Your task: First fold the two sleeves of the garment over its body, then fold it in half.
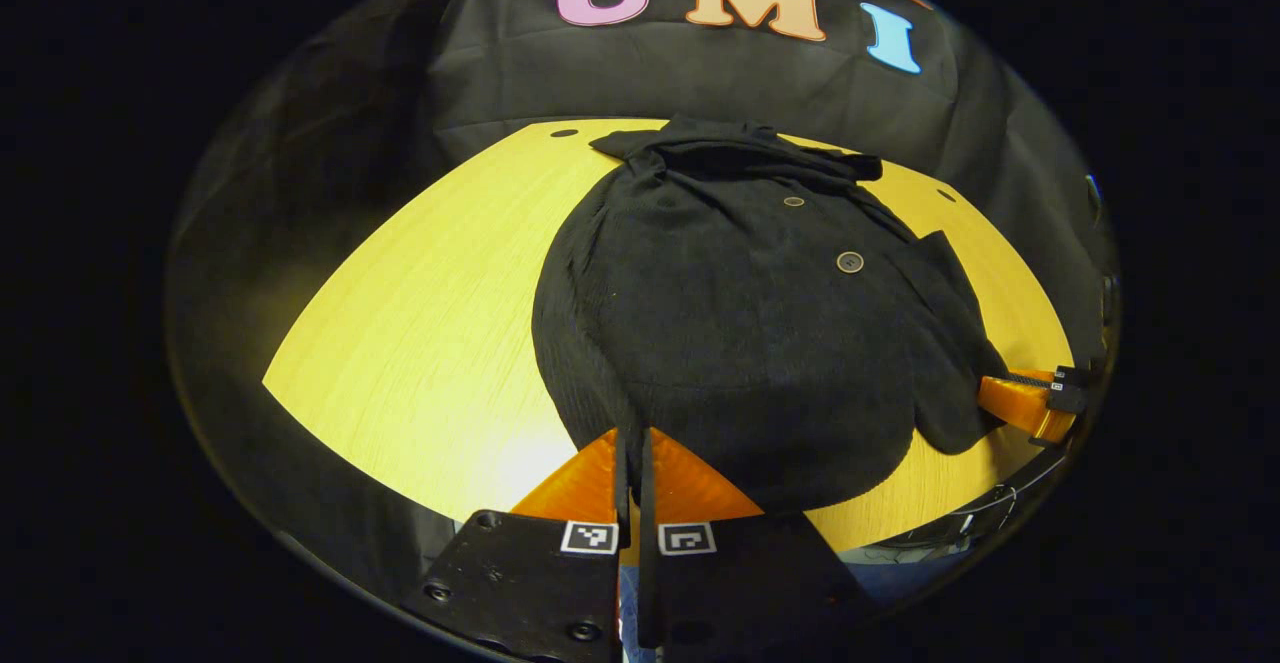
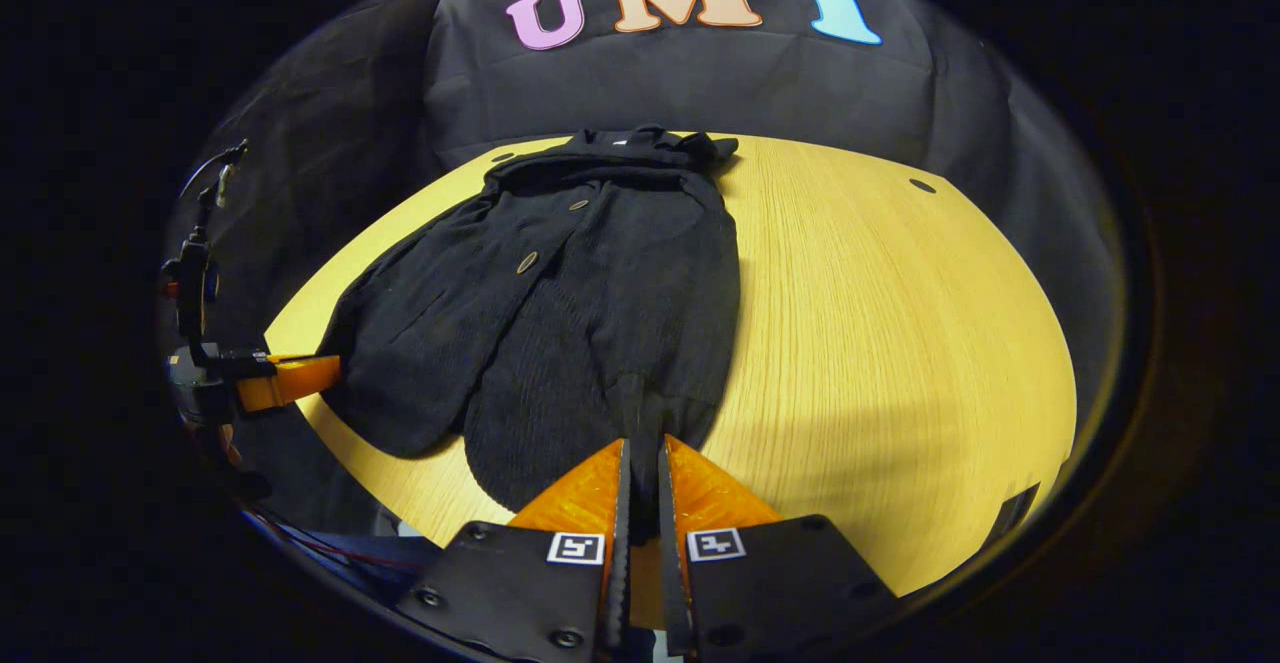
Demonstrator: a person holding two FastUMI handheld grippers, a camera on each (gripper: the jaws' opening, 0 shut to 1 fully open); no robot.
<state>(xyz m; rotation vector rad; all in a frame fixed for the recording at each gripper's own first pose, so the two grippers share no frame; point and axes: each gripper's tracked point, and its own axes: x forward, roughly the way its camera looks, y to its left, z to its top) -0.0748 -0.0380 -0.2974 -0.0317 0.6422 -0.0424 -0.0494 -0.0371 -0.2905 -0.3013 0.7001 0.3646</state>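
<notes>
black buttoned garment (image 1: 760, 343) spread flat on the yellow wooden worktop (image 1: 420, 343), collar toward 12 o'clock by the booth wall, hem toward 6 o'clock at the near edge. sleeves apparently already laid over the body, judging by the narrow bundled outline and the overlapping panels running lengthwise in the right gripper view; cannot tell for sure where each cuff ends.

left claw (image 1: 633, 463) nearly closed, pinching a thin edge of the hem at 6 o'clock in the left gripper view, fabric rising just between the fingers. right claw (image 2: 640, 468) likewise clenched on a narrow fold of hem at 6 o'clock in the right gripper view, a dark ridge of cloth running up from the tips. each claw also seen from the other camera: the right at about 4 o'clock against the garment's corner, the left at about 9 o'clock touching the opposite corner.

both grips set at the two bottom corners, well apart, probably so the hem can be lifted level and carried toward the collar for the fold in half. corduroy-like cloth looks thick and limp; likely to sag in the middle unless kept taut between the grips. two buttons (image 1: 849, 262) face up along the front.
</notes>
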